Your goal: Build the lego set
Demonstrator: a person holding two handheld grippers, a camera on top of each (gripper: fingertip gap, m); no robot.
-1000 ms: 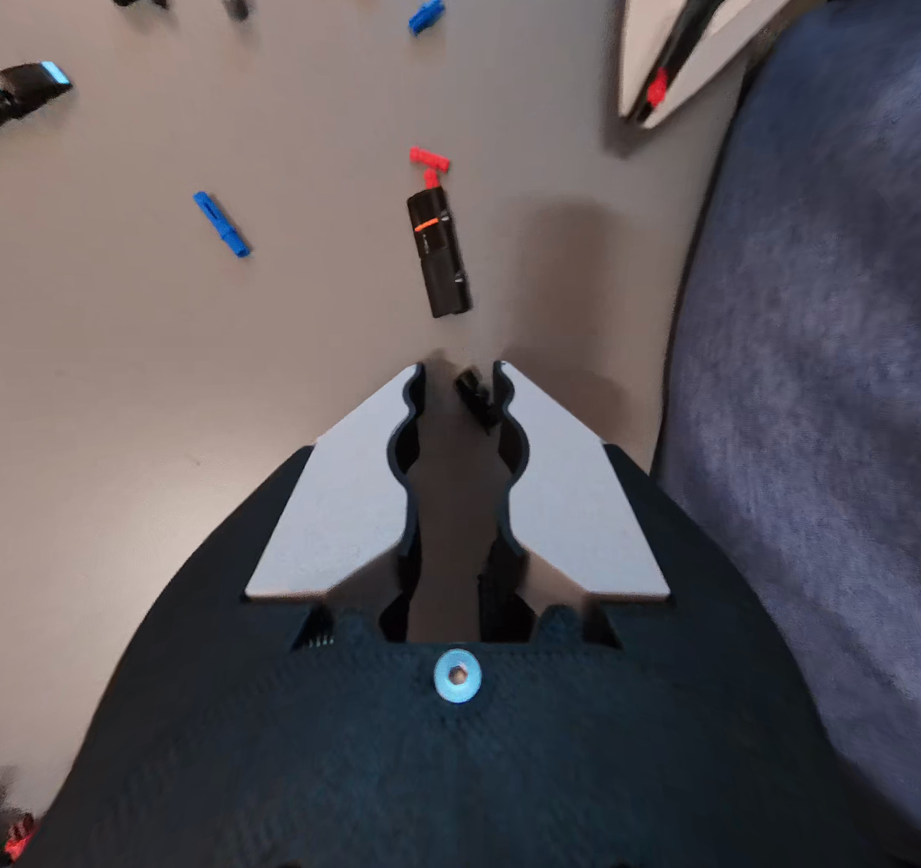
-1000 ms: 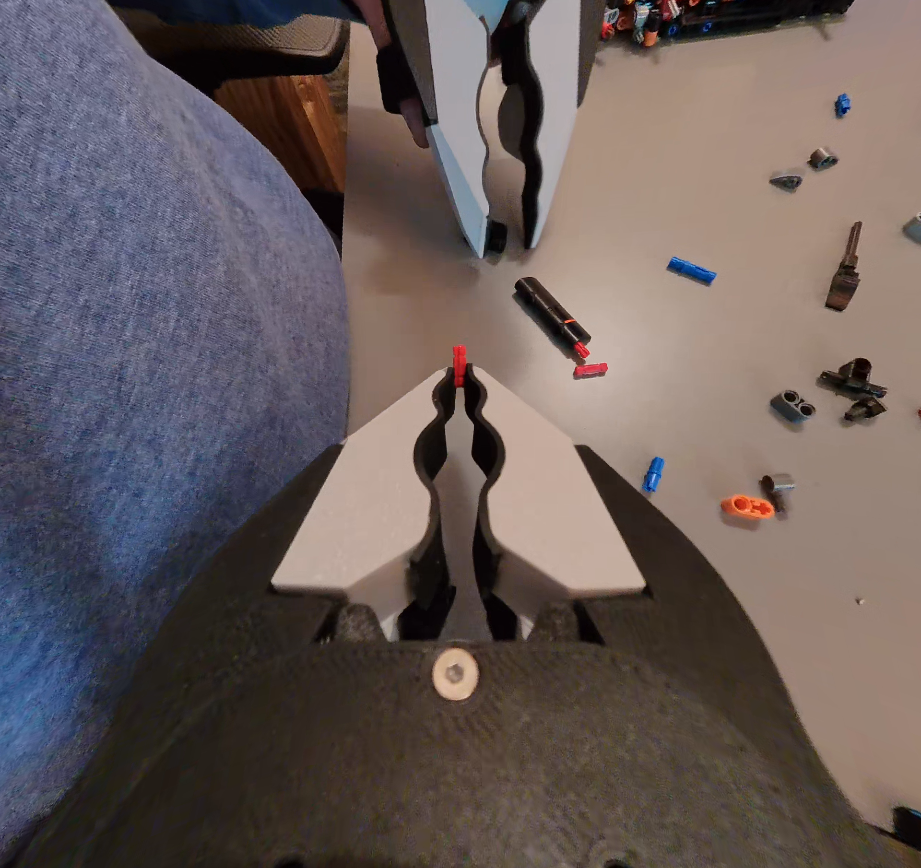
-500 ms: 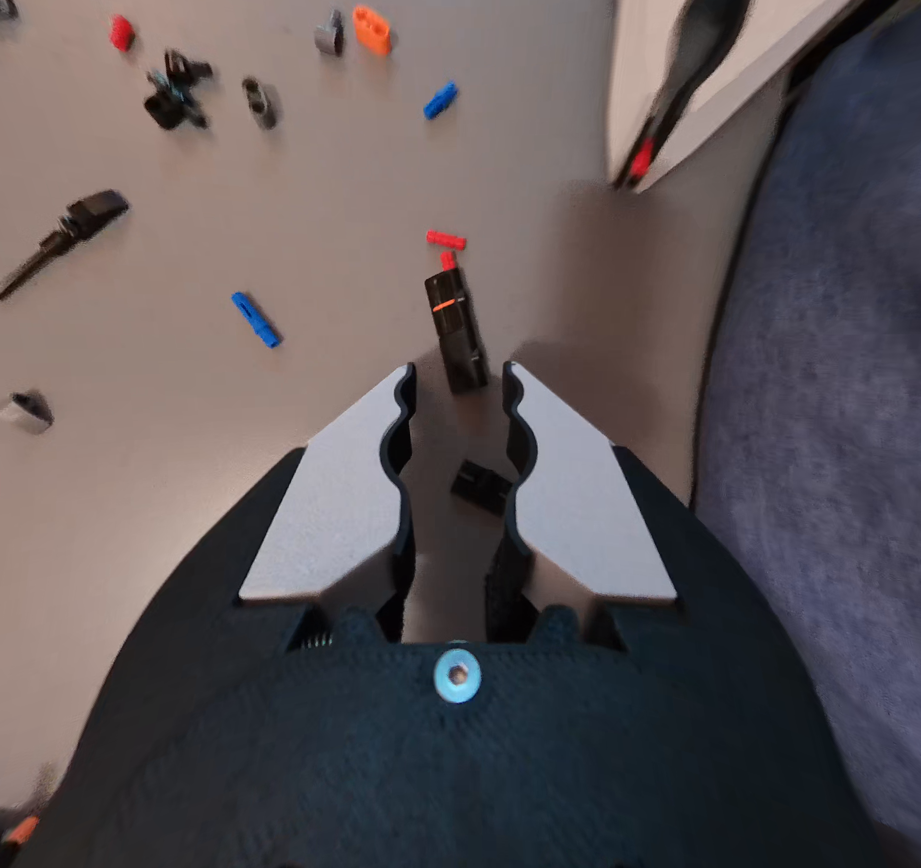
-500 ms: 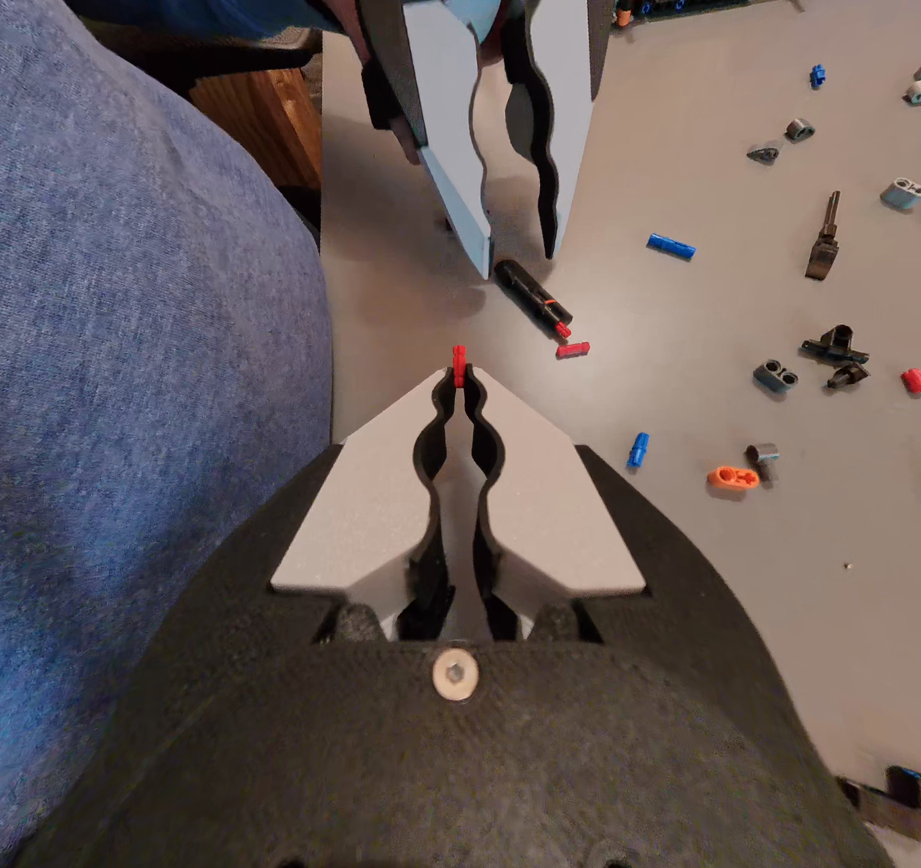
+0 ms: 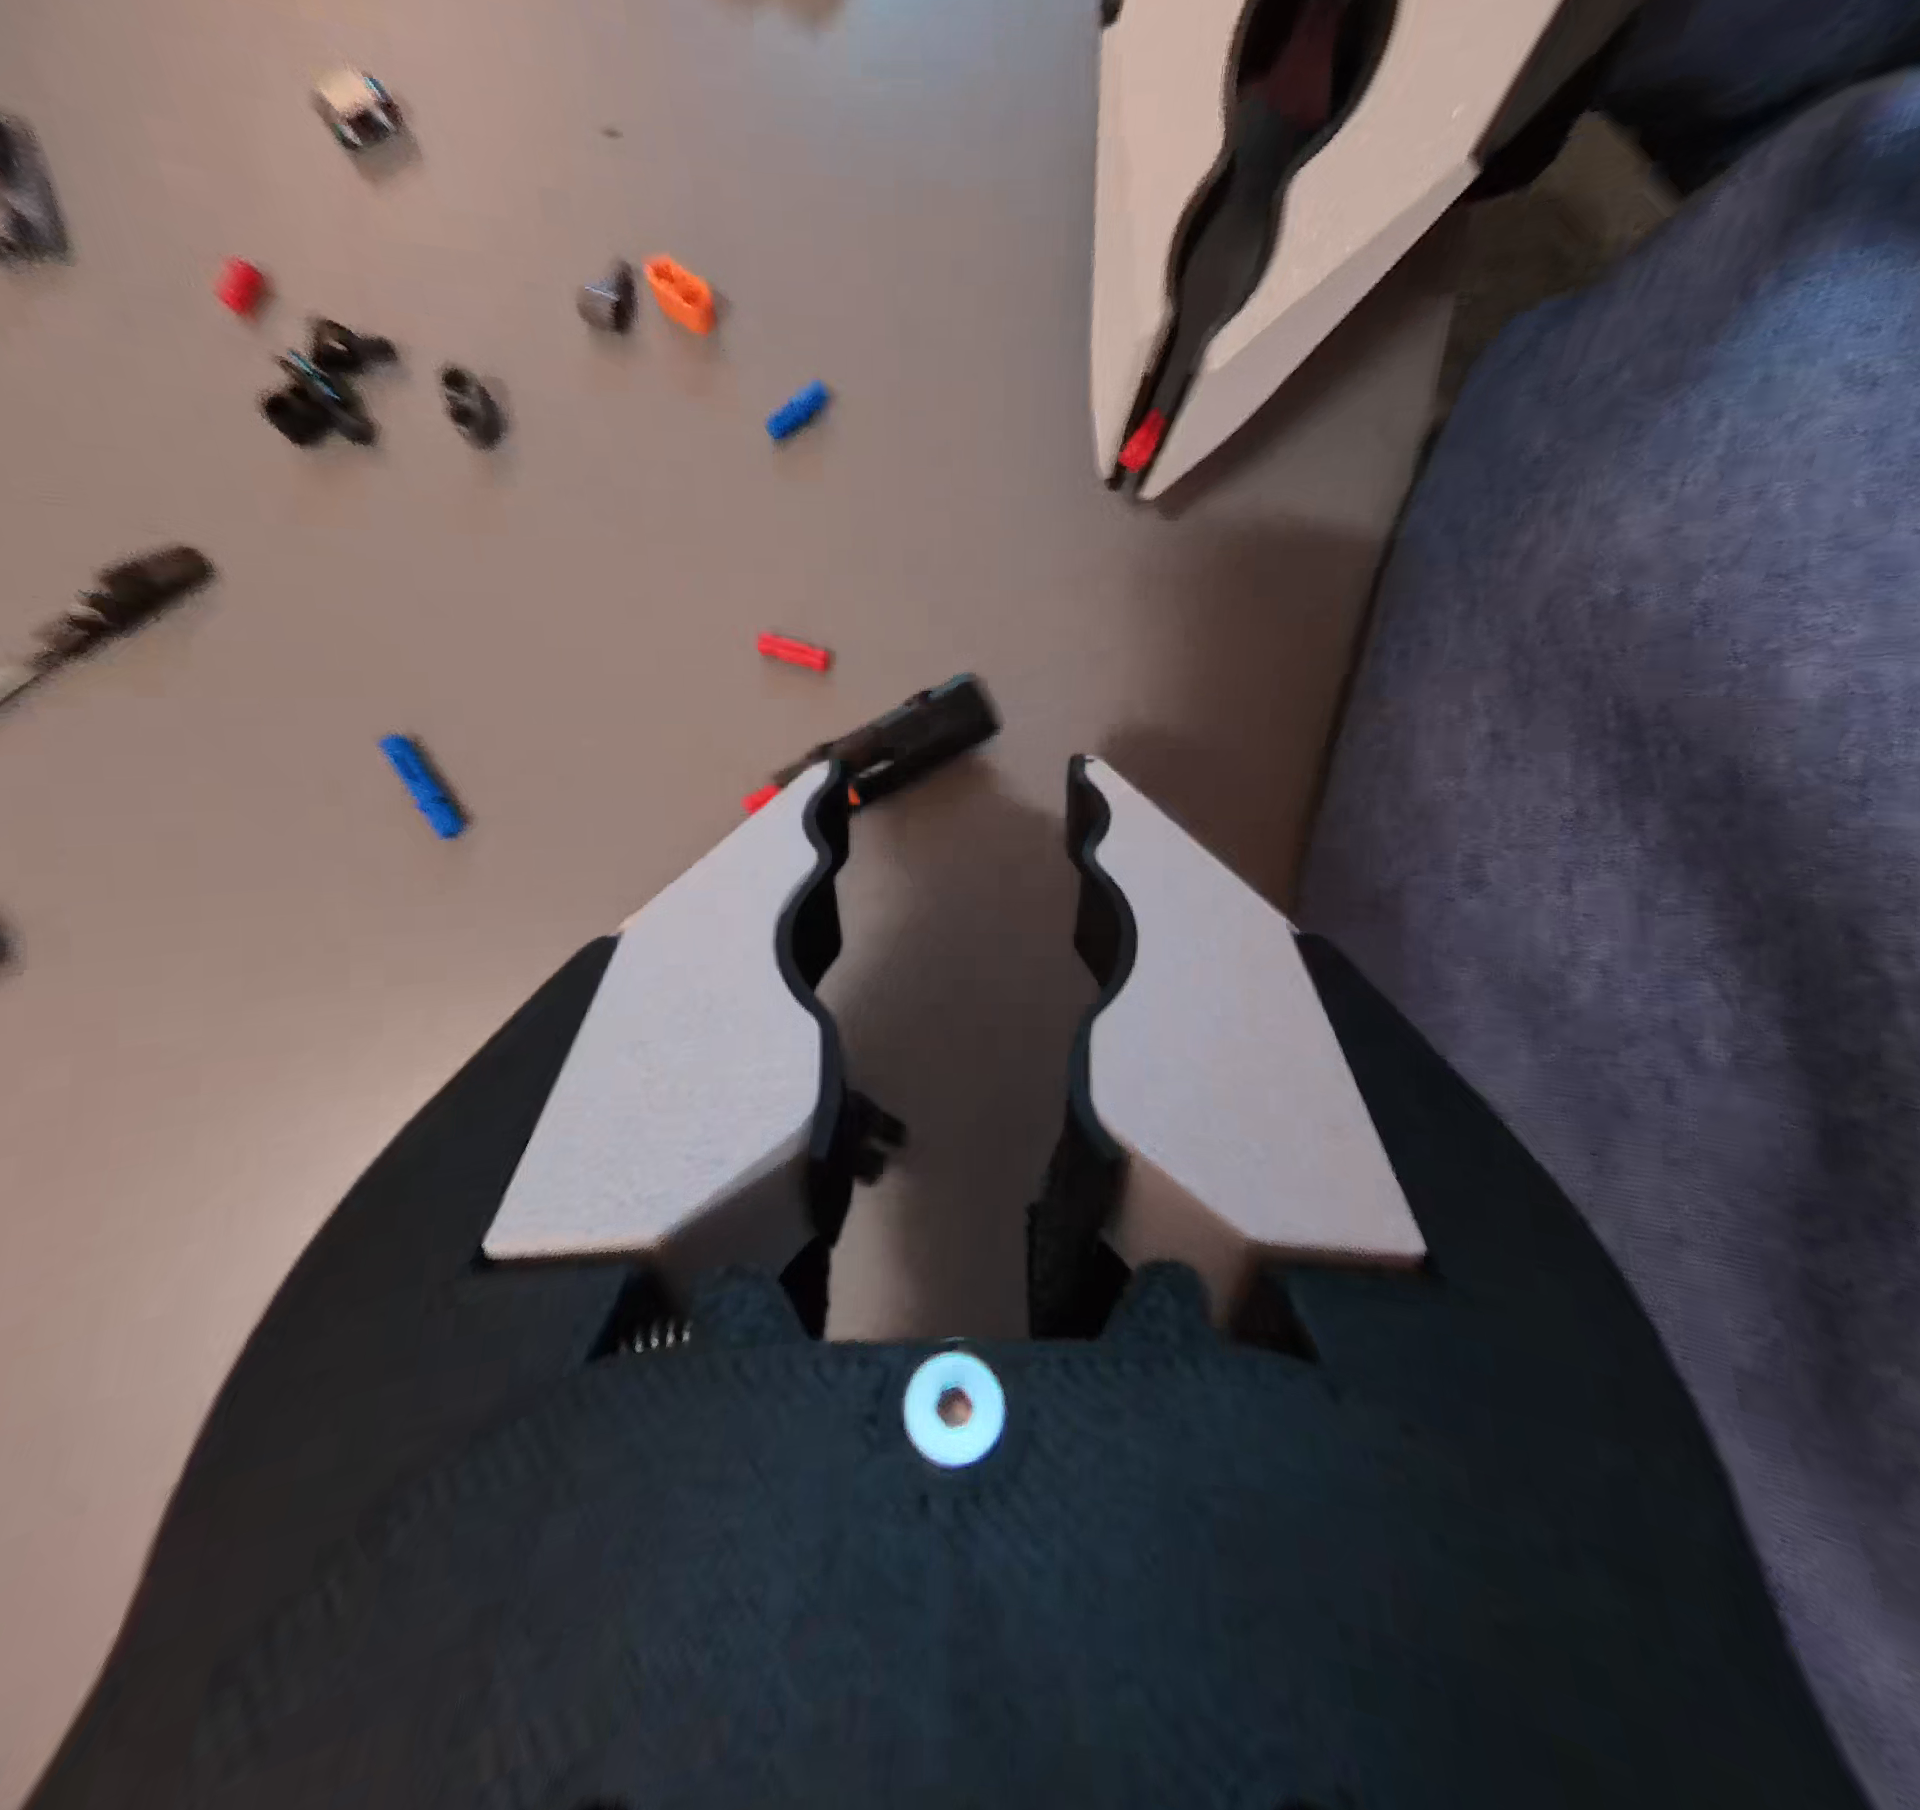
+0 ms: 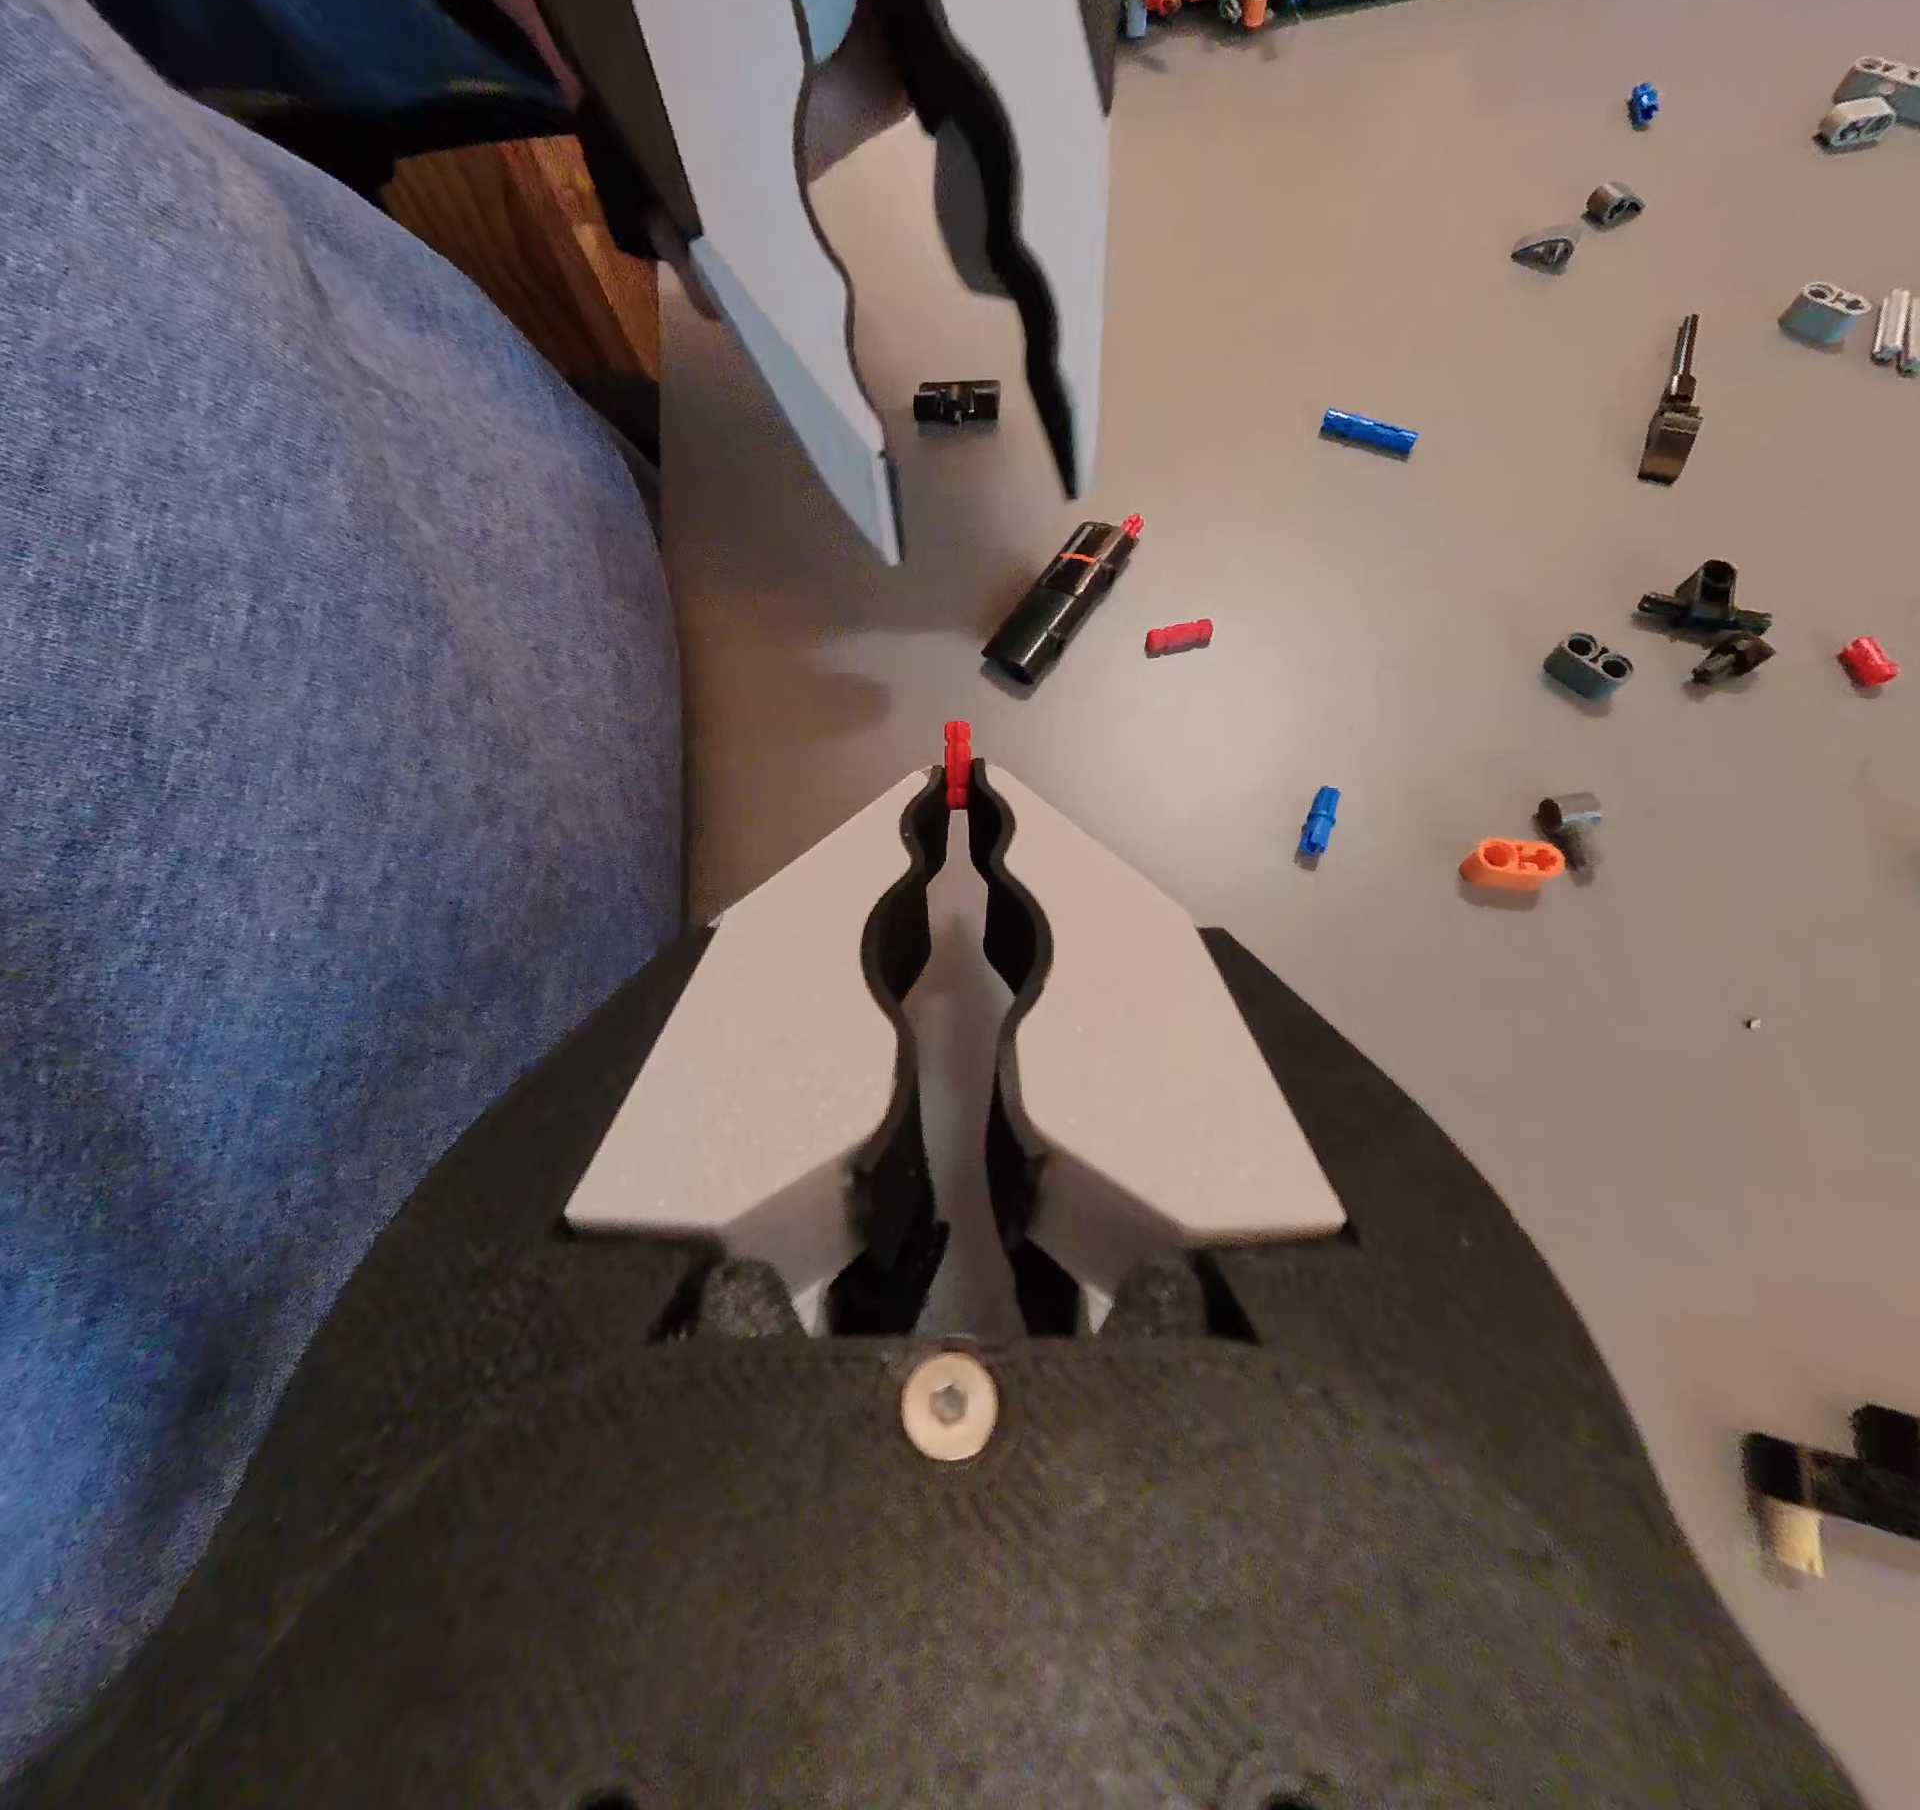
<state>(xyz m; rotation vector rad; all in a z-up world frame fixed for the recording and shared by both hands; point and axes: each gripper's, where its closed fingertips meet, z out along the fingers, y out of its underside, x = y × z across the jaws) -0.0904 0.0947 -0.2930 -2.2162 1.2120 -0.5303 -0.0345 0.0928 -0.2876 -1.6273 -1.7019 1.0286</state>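
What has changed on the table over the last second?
The left gripper opened wider and let go of the small black connector, which now lies on the table behind its tips. It moved on to the black rod assembly, which has swung round to a new angle. The right gripper stayed shut on its red pin; the scattered loose pieces stayed put.

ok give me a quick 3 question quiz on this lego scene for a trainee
1. True or false: the right gripper is shut on a red pin.
2. Is the left gripper open or shut?
3. Which lies nearest the black tube on the table? A: orange piece, B: loose red pin, C: blue pin.

Key: 1 true. 2 open, holding nothing. 3 B.
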